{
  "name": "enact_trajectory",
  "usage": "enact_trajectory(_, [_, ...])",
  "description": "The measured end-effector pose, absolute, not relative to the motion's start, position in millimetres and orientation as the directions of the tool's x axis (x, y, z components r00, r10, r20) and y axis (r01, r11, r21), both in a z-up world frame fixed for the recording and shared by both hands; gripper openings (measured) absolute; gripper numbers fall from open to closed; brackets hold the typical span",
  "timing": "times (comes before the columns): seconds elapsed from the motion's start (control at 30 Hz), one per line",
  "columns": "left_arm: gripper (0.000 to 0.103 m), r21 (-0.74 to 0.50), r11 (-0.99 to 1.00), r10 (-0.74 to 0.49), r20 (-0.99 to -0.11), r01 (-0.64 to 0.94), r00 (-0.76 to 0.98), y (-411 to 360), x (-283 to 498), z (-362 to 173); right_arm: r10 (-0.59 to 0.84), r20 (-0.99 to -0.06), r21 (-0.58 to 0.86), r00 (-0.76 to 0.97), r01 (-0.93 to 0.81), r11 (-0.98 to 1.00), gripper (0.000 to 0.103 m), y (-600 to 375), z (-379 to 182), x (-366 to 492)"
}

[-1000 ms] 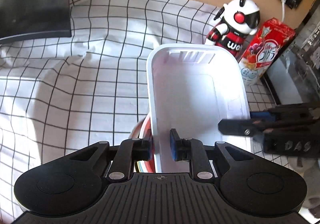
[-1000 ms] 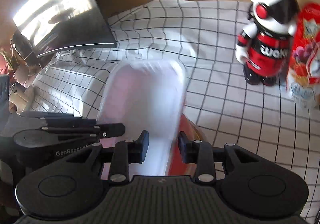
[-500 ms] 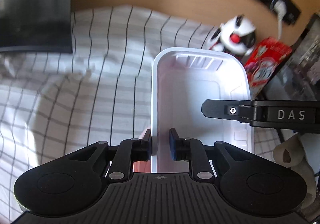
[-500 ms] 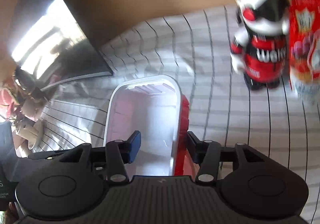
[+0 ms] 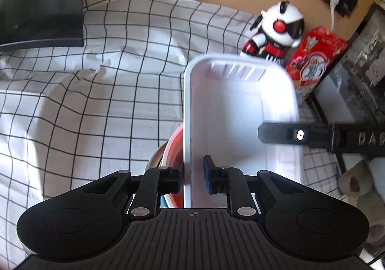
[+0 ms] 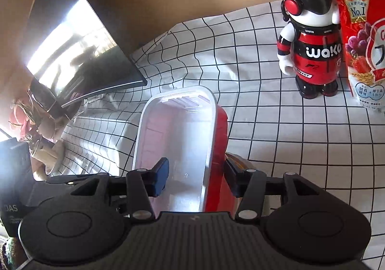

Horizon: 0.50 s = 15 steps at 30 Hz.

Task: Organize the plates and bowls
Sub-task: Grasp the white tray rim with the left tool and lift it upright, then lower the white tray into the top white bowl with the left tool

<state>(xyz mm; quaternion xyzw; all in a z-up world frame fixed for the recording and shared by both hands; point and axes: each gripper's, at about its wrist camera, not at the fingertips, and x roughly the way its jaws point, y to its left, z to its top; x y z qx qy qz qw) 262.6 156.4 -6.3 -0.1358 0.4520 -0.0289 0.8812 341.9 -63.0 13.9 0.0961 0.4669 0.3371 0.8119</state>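
**A:** Where is the white tray (image 5: pixel 240 111)?

**B:** It is a long, white rectangular tray with rounded corners, over the surface (image 5: pixel 96 101), which is covered in a white cloth with a black grid. The left gripper (image 5: pixel 193 178) has its jaws clenched on the tray's left wall, near the closest end. Red dishes (image 5: pixel 172 149) sit beneath it at that side.

**A:** And the right gripper (image 6: pixel 196 177)?

**B:** Its jaws are released. They straddle the tray's right wall without pressing it; one blue pad (image 6: pixel 162 176) sits inside the tray, the other outside, beside a red container (image 6: pixel 220 130) under the tray.

**A:** What else is there?

**B:** A panda figure (image 6: pixel 310 36) and a red cereal bag (image 6: pixel 365 41) stand at the far right, well apart from the tray. A dark monitor (image 6: pixel 79 48) stands far left.
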Motion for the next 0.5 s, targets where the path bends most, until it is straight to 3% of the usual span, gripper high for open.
enact_trajectory(0.3, [0.02, -0.324, 0.939, -0.193, -0.777, -0.118, 0.6, 160.4, 291.9, -1.3, 0.62, -0.676, 0.485, 0.399, -0.392, 0.782, 0.053, -60.9, 18.5, 363.4])
enact_trajectory(0.5, [0.022, -0.286, 0.952, -0.159, -0.762, -0.106, 0.628, 153.8, 295.0, 17.0, 0.647, -0.649, 0.537, 0.4, -0.362, 0.762, 0.058, -62.6, 29.8, 377.4])
